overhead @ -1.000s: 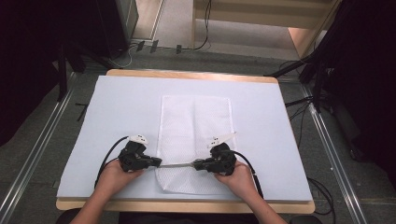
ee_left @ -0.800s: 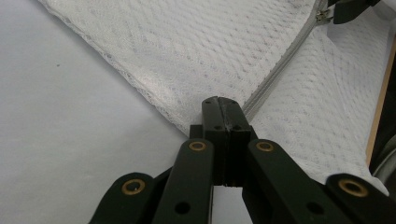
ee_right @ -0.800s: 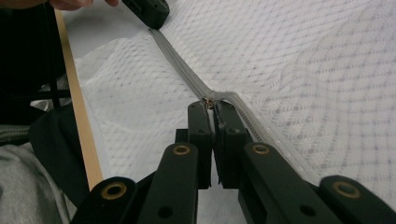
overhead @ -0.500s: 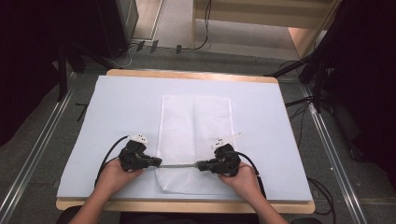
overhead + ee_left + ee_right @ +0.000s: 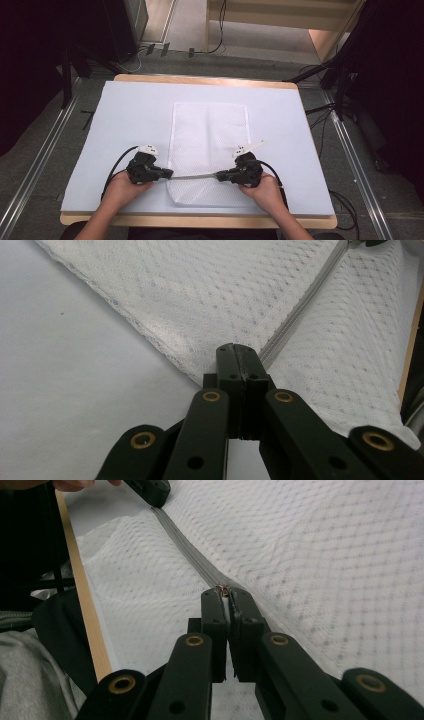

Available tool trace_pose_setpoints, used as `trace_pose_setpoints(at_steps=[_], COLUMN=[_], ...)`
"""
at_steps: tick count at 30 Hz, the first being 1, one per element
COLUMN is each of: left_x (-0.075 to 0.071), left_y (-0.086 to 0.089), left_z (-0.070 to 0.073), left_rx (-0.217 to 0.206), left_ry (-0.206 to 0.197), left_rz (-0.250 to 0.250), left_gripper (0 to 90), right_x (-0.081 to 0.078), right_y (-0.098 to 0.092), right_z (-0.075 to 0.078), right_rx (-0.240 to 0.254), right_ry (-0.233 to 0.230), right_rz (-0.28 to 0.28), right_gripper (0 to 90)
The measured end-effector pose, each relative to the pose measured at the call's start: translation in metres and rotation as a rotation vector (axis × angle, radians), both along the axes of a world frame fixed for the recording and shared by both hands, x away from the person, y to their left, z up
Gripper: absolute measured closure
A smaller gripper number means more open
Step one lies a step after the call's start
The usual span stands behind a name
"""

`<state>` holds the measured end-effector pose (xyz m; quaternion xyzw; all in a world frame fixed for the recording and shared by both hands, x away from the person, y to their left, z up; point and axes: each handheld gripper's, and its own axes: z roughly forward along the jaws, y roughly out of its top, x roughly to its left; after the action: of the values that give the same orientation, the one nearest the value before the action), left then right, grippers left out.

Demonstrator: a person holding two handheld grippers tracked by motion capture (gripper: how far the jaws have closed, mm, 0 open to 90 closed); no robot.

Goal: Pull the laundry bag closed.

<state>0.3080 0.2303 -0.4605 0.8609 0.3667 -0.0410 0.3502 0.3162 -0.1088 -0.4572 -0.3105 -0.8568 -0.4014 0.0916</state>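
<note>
Mesh bag [image 5: 210, 135], white and netted, lies flat mid-desk [image 5: 125, 115] with its grey zipper [image 5: 195, 176] taut across the near end. I see bare mat on both sides and little room before the desk's near edge. My left claw [image 5: 167, 174] clamps the zipper's end; my right claw [image 5: 220, 175] pinches its pull, both held low and pointing inward.

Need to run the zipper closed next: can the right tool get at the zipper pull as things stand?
Probably yes: the right tool is already shut on the zipper pull, with the zipper of the mesh bag lying taut and uncovered toward the left tool.
</note>
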Motion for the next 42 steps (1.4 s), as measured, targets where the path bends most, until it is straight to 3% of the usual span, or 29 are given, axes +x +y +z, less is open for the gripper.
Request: trace_pose_setpoints(at_steps=[14,37,42], left_x=[-0.001,-0.001,-0.002], left_y=[0.001,0.000,0.000], left_z=[-0.001,0.000,0.000], left_rx=[-0.014,0.001,-0.002], left_ry=[-0.005,-0.003,-0.005], left_rz=[0.011,0.014,0.015], left_gripper=[90.0,90.0,90.0], right_x=[0.000,0.004,0.003], right_y=[-0.009,-0.032,-0.036], right_z=[0.000,-0.001,0.000], right_rx=[0.011,0.009,0.012], right_ry=[0.017,0.050,0.040], right_rz=[-0.002,-0.029,-0.032], right_gripper=[88.6,88.6,88.6])
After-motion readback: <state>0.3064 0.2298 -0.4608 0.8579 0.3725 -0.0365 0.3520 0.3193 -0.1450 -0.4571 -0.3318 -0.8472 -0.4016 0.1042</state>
